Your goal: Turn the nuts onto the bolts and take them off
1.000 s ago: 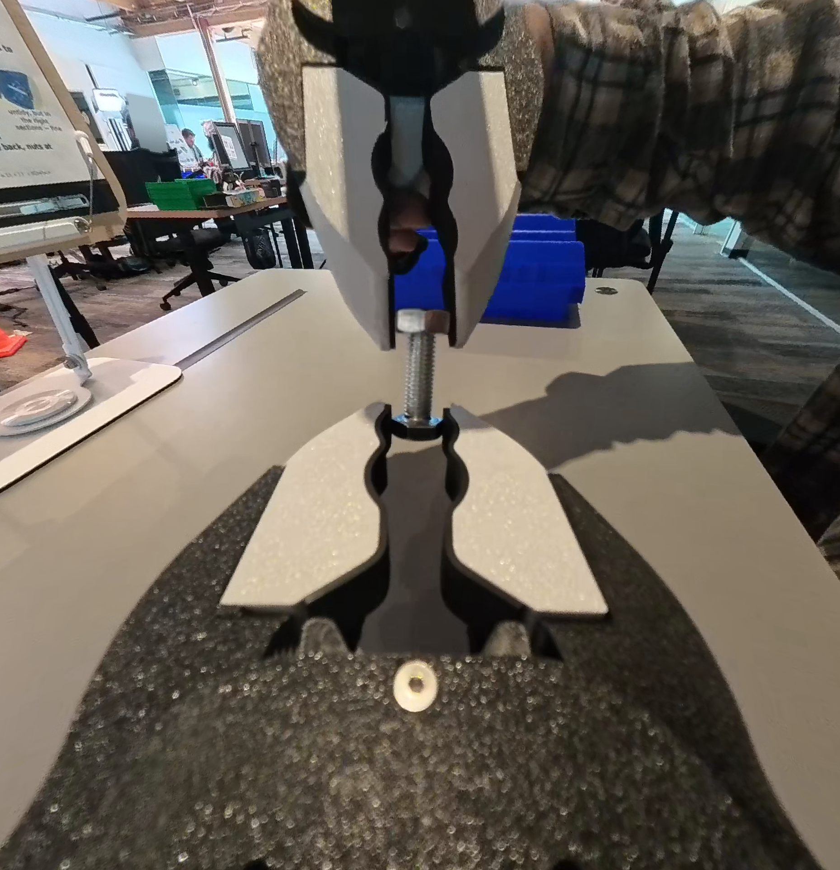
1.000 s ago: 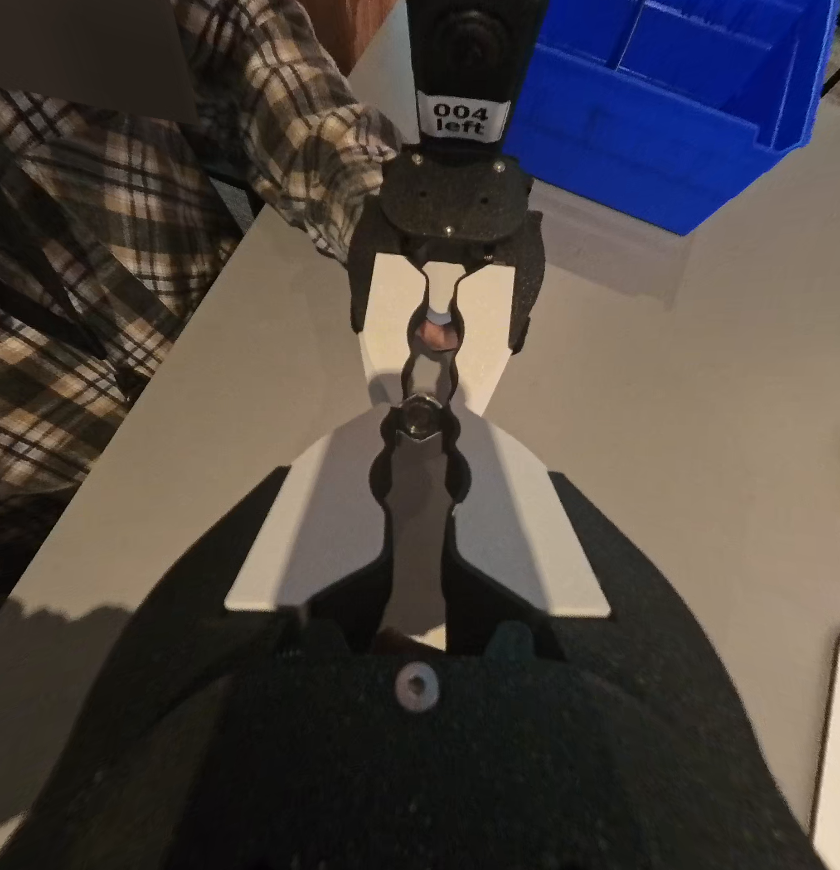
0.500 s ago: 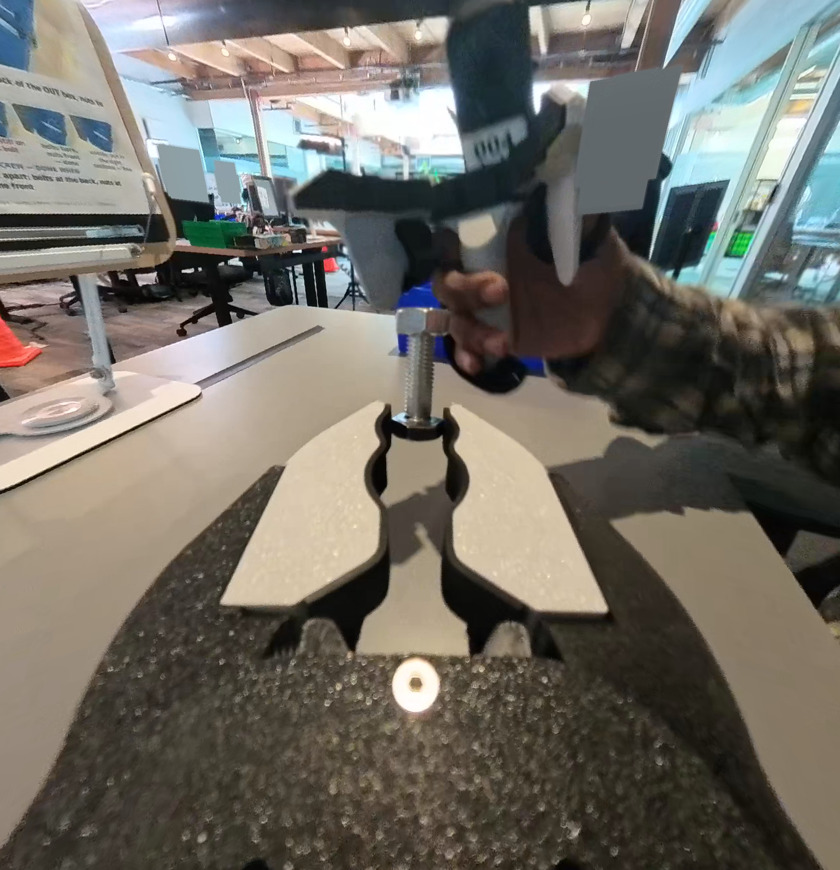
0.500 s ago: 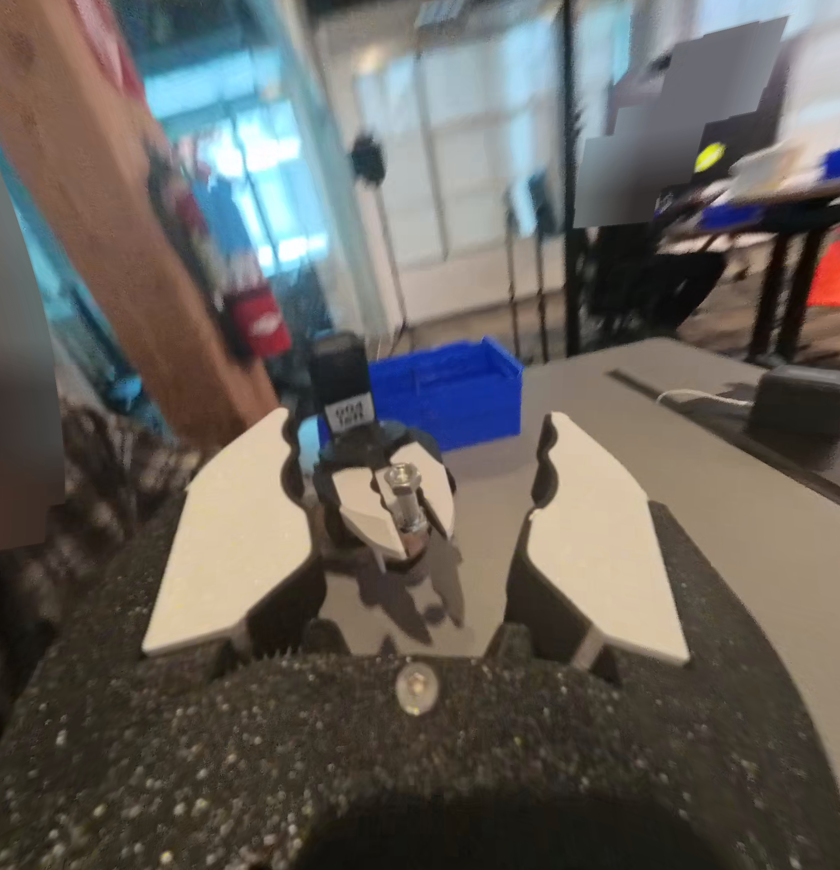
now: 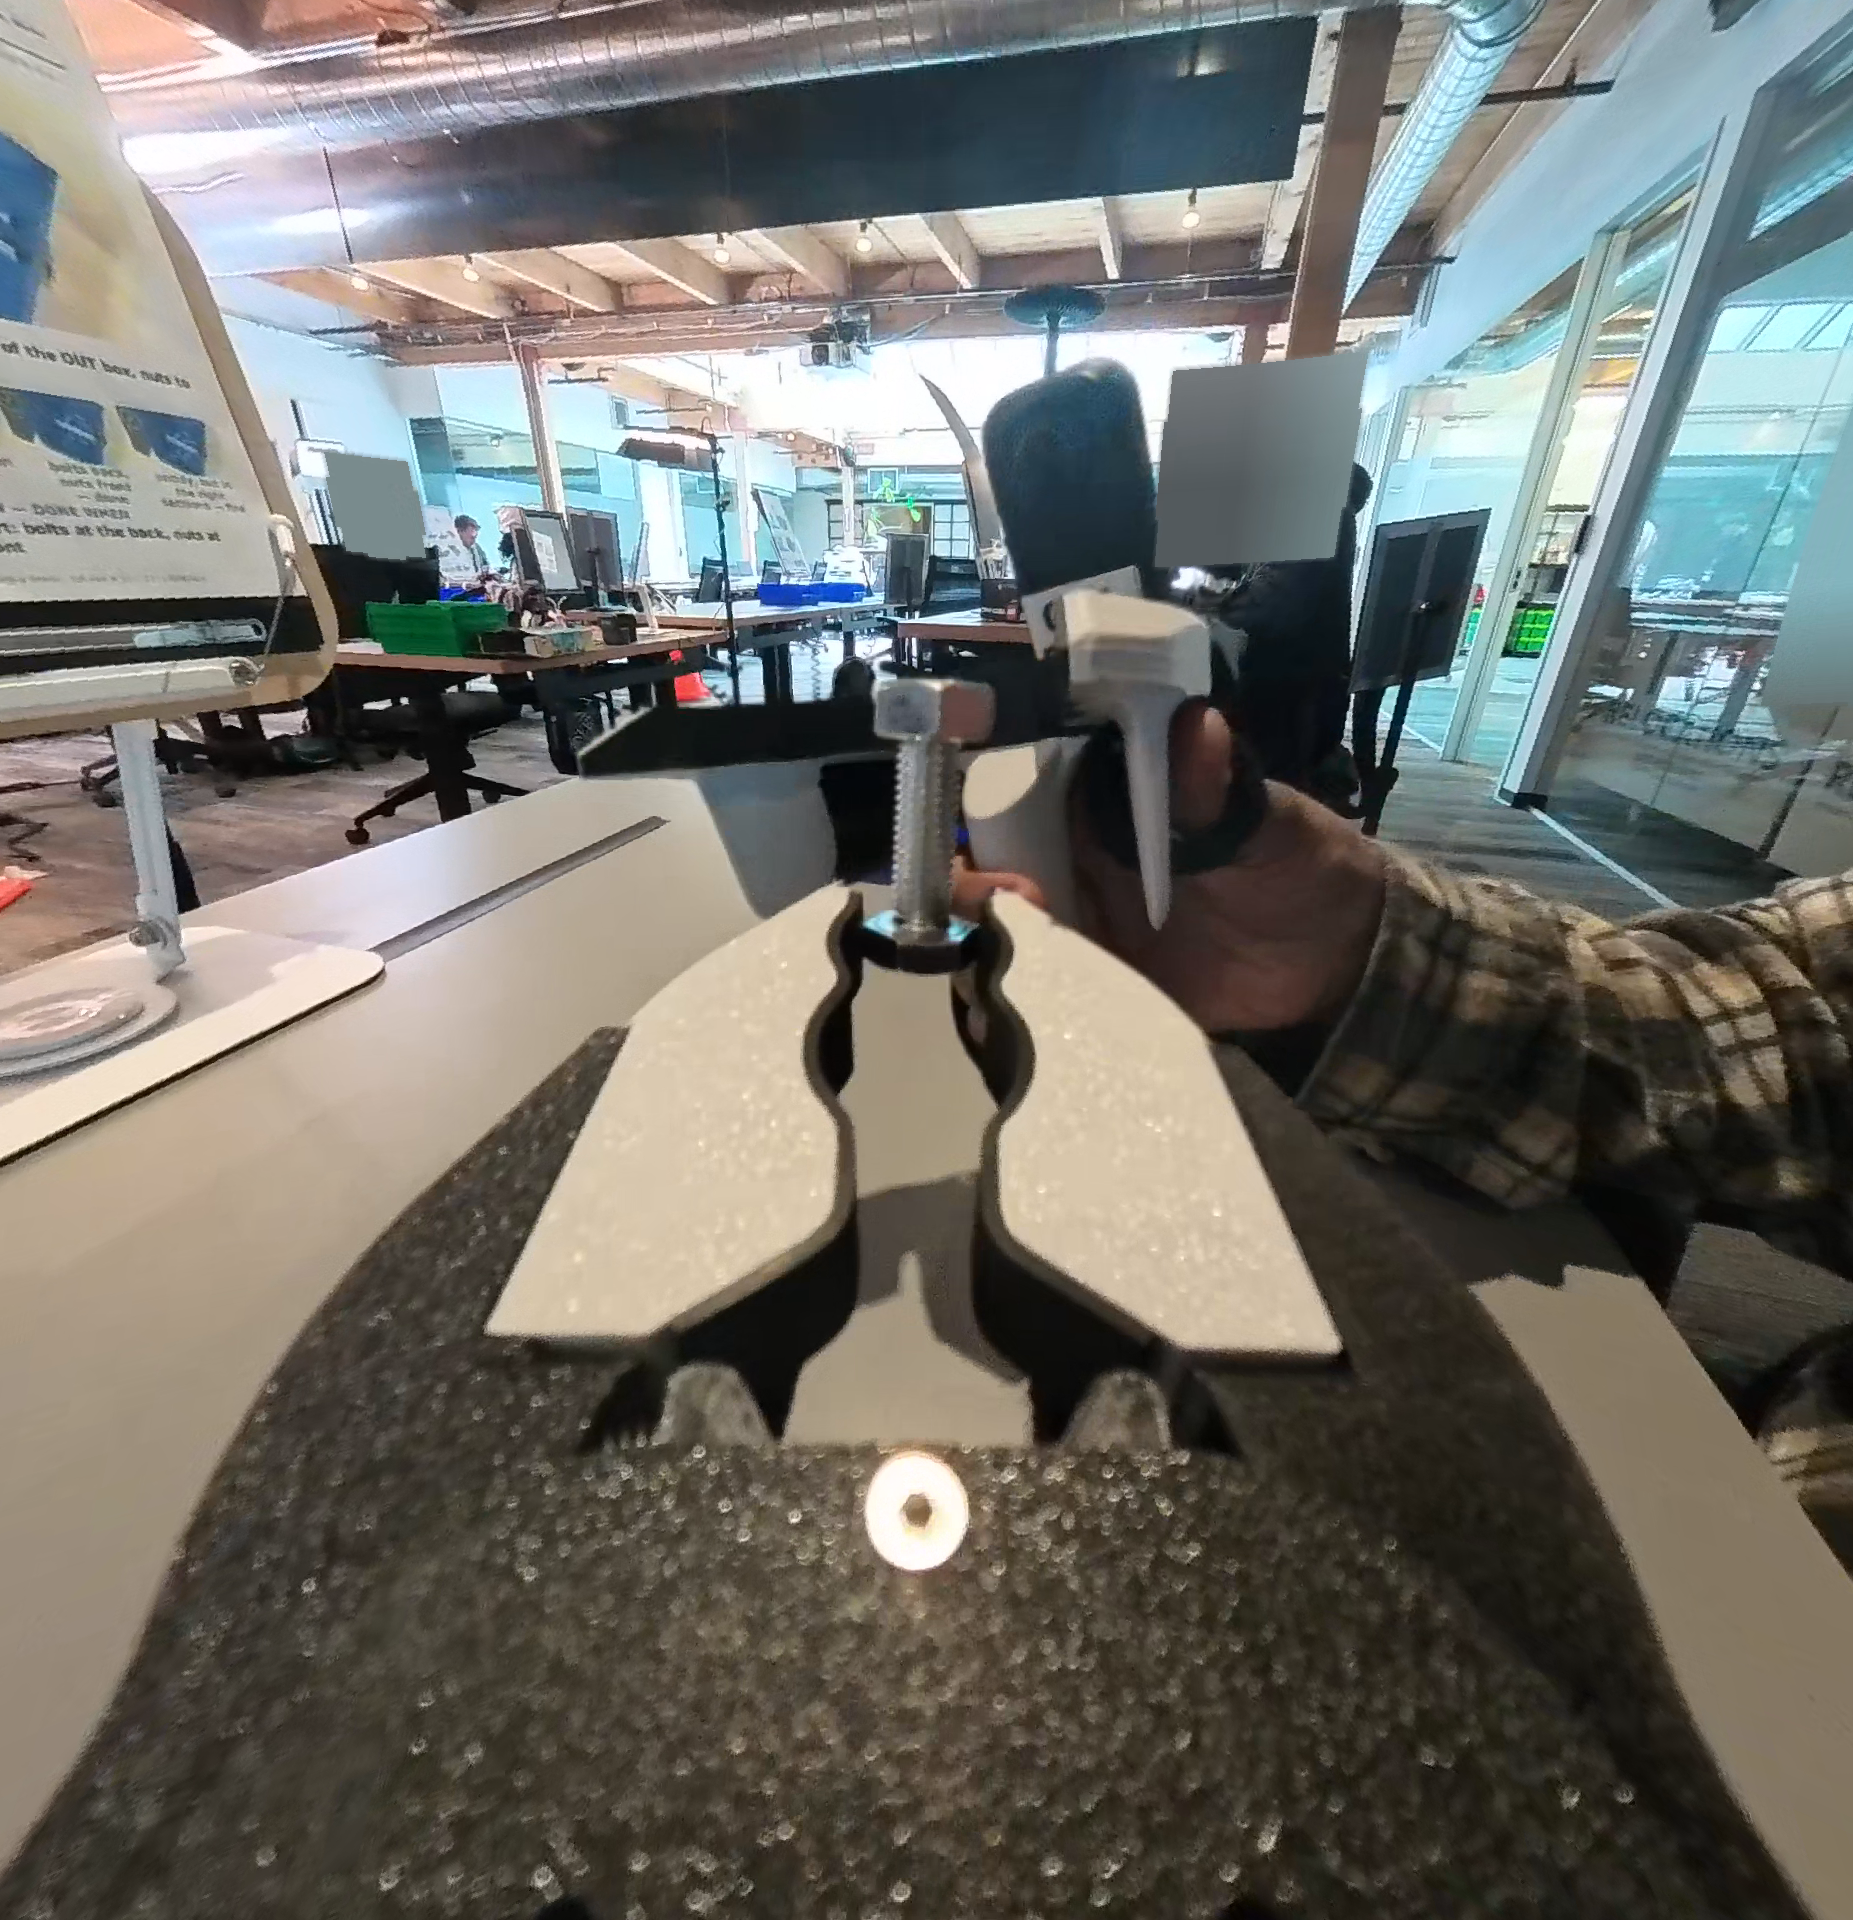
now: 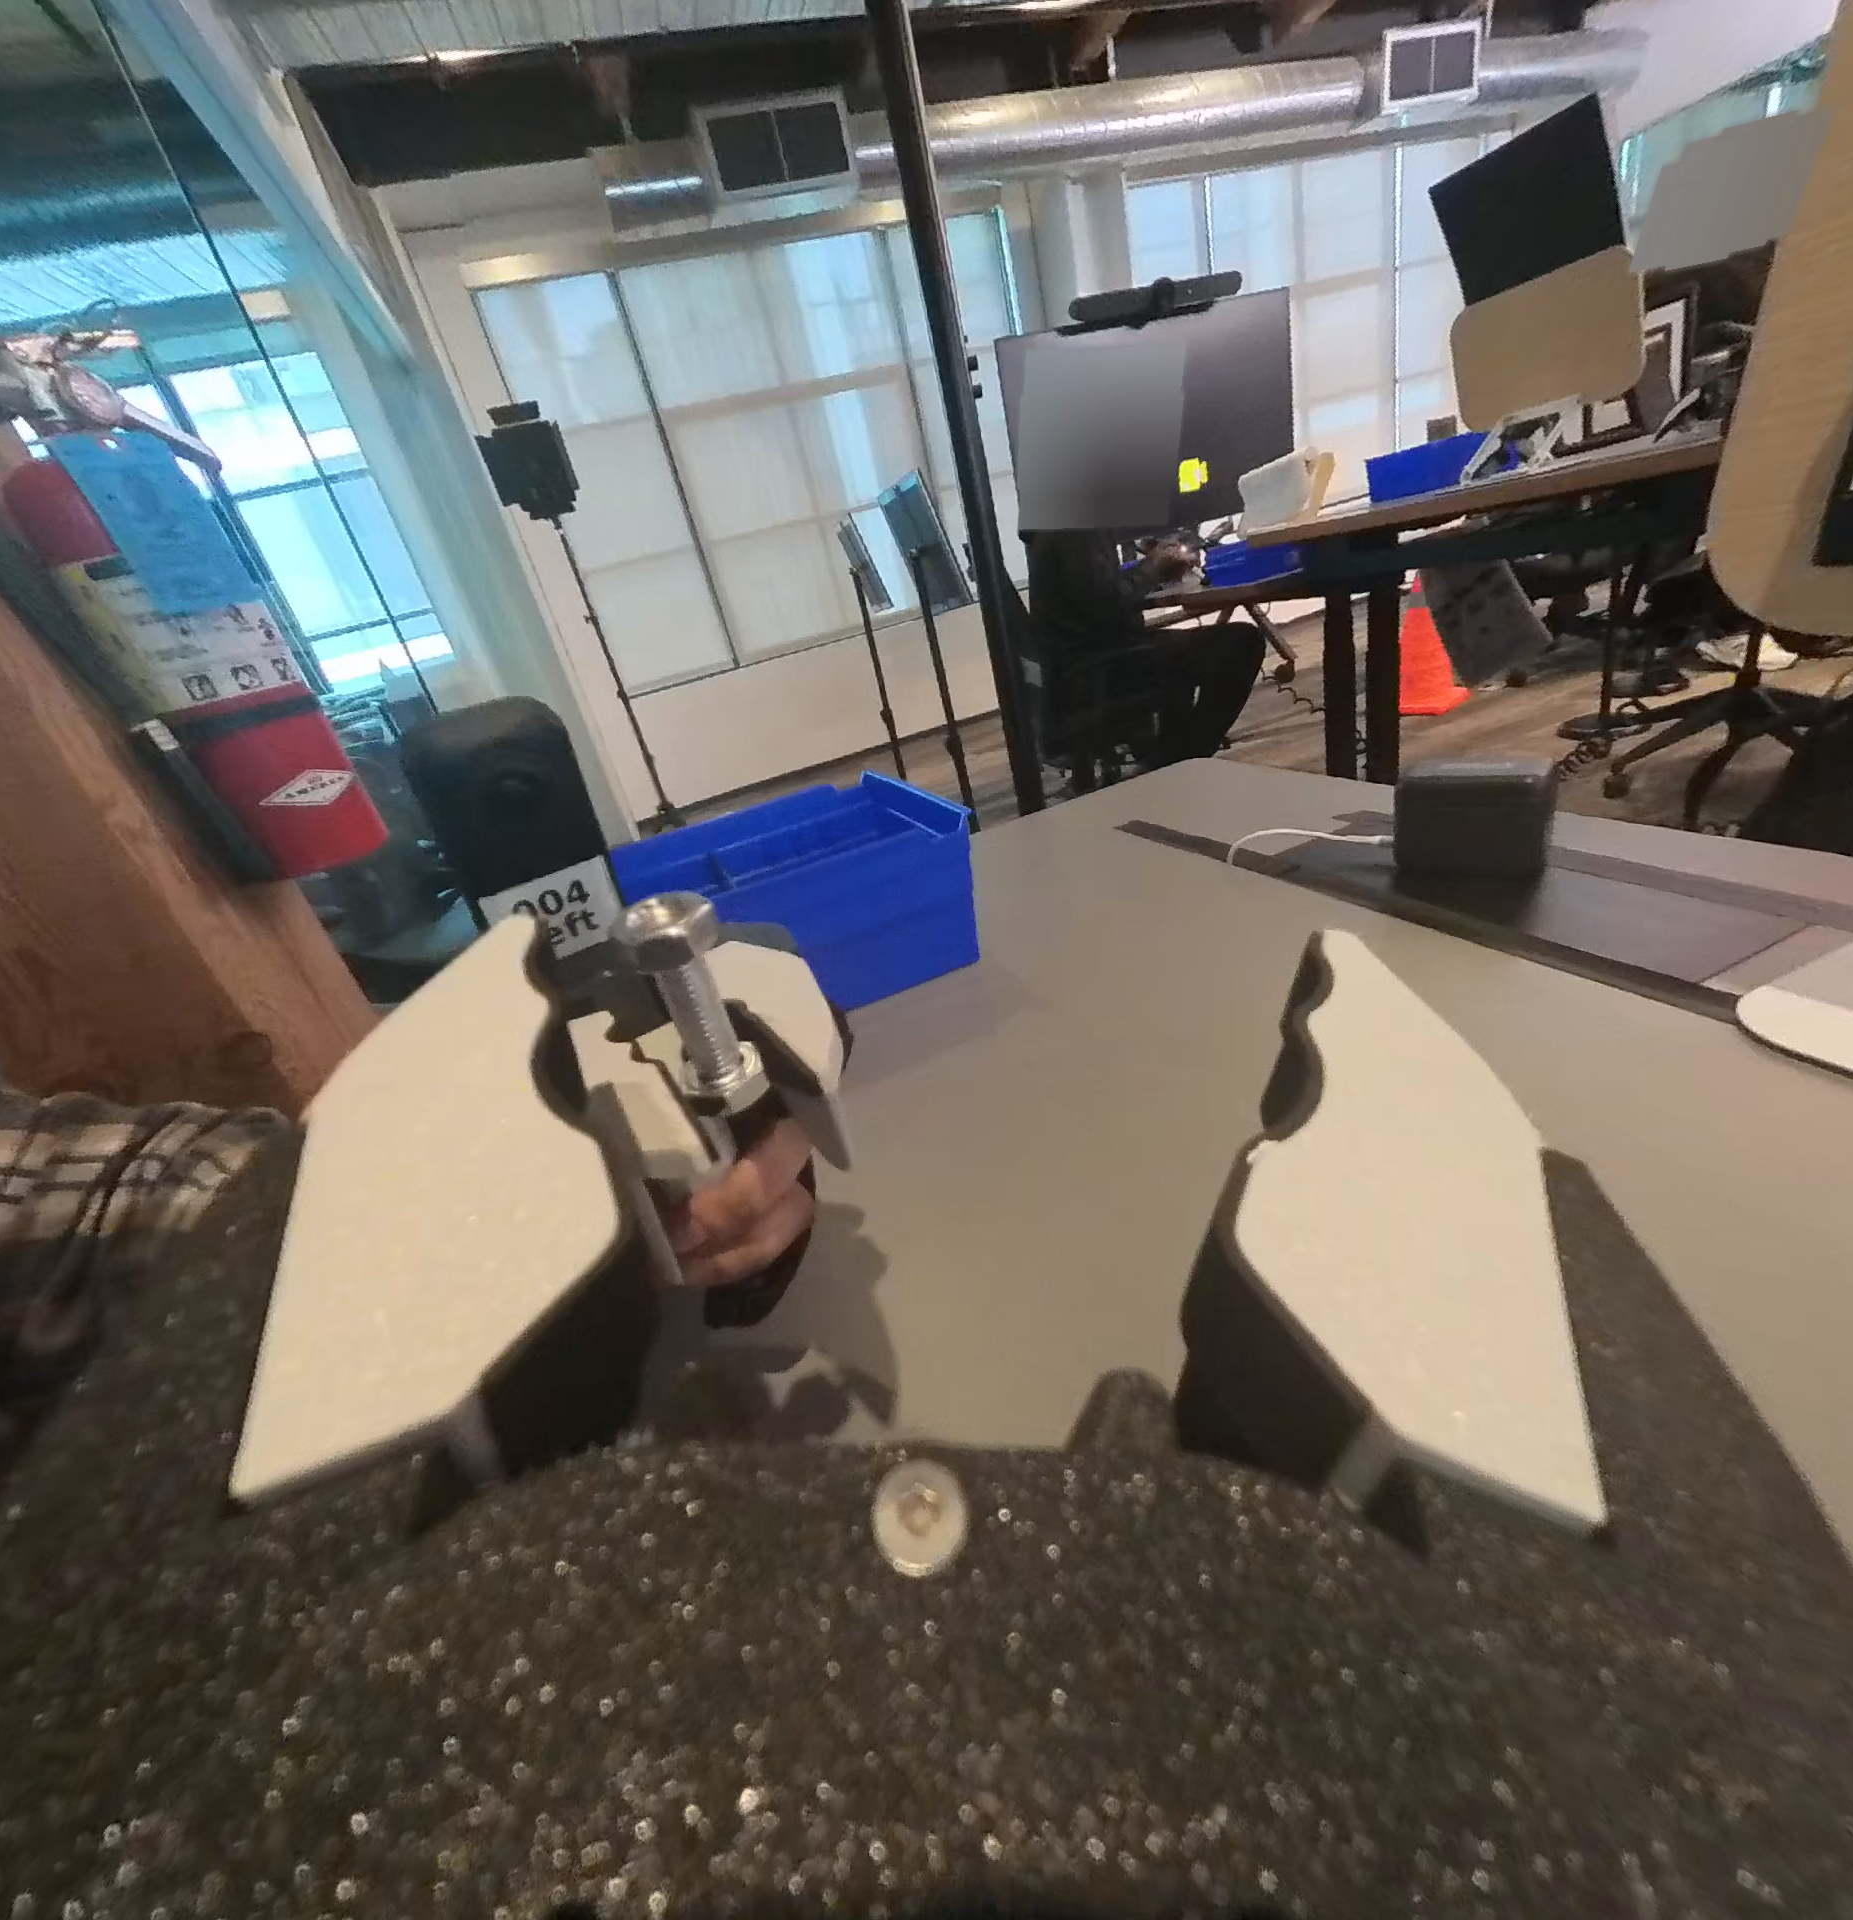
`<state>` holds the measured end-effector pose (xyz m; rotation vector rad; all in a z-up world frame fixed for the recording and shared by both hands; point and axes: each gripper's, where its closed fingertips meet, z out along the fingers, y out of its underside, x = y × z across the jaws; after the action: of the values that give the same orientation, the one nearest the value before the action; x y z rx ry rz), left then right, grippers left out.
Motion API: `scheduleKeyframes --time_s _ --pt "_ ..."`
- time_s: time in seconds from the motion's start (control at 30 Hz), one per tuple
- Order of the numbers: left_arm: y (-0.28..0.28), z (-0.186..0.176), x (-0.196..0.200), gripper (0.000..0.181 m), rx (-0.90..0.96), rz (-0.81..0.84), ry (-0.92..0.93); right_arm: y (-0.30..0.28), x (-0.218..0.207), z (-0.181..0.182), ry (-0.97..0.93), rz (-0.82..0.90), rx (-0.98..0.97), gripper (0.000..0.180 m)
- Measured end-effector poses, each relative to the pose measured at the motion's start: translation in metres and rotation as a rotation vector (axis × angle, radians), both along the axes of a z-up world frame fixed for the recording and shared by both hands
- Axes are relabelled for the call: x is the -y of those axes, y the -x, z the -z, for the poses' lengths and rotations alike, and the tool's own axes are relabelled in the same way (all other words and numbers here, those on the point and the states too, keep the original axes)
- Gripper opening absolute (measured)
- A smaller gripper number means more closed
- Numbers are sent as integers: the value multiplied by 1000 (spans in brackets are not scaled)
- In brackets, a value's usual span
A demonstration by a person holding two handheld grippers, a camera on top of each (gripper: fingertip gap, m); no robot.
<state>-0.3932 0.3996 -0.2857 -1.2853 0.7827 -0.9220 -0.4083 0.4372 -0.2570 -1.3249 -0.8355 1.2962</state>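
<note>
Flat grey table (image 5: 226,1247) carries everything. At its far end in the right wrist view sits a blue plastic divided bin (image 6: 849,883), with a dark grey box with a white cable (image 6: 1473,826) off to the right along a dark strip. A white-based stand holding a printed instruction board (image 5: 122,436) sits on the table's left side in the left wrist view. Left gripper (image 5: 917,935), white-faced fingers on a black foam body, is clamped at its tips on a small hex nut (image 5: 917,928). A silver threaded hex-head bolt (image 5: 922,810) stands upright out of that nut, shank exposed, head on top; only its lower end is threaded in. Right gripper (image 6: 922,1049) has its jaws spread wide and holds nothing; it sits just beside the bolt, and in the left wrist view it appears behind the bolt, turned sideways, gripped by a hand (image 5: 1244,935) in a plaid sleeve. Nut and bolt are off the table, held in the air above it.
</note>
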Motion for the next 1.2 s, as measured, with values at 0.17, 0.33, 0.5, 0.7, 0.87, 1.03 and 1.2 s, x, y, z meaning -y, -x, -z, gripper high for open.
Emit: scheduleKeyframes --time_s 0.17,0.33,0.5,0.7,0.87,1.03,1.2 --pt "-1 0 2 20 -1 13 -4 2 -1 3 -8 -10 18 126" --pt "-1 -3 5 20 4 18 -19 0 -3 4 -21 -4 36 123" --pt "-1 -5 5 20 7 22 -21 1 0 -1 -22 -36 12 120" --pt "0 -6 6 20 10 21 -24 -5 -4 -3 -31 -25 10 118" --pt "-2 -4 6 20 6 26 -20 -2 -2 -4 -55 -34 34 118" --pt "0 -6 6 20 8 21 -23 -8 -5 -6 -46 -28 11 117" --pt "-2 -4 6 20 -6 21 -23 2 2 -5 -84 -41 51 118"
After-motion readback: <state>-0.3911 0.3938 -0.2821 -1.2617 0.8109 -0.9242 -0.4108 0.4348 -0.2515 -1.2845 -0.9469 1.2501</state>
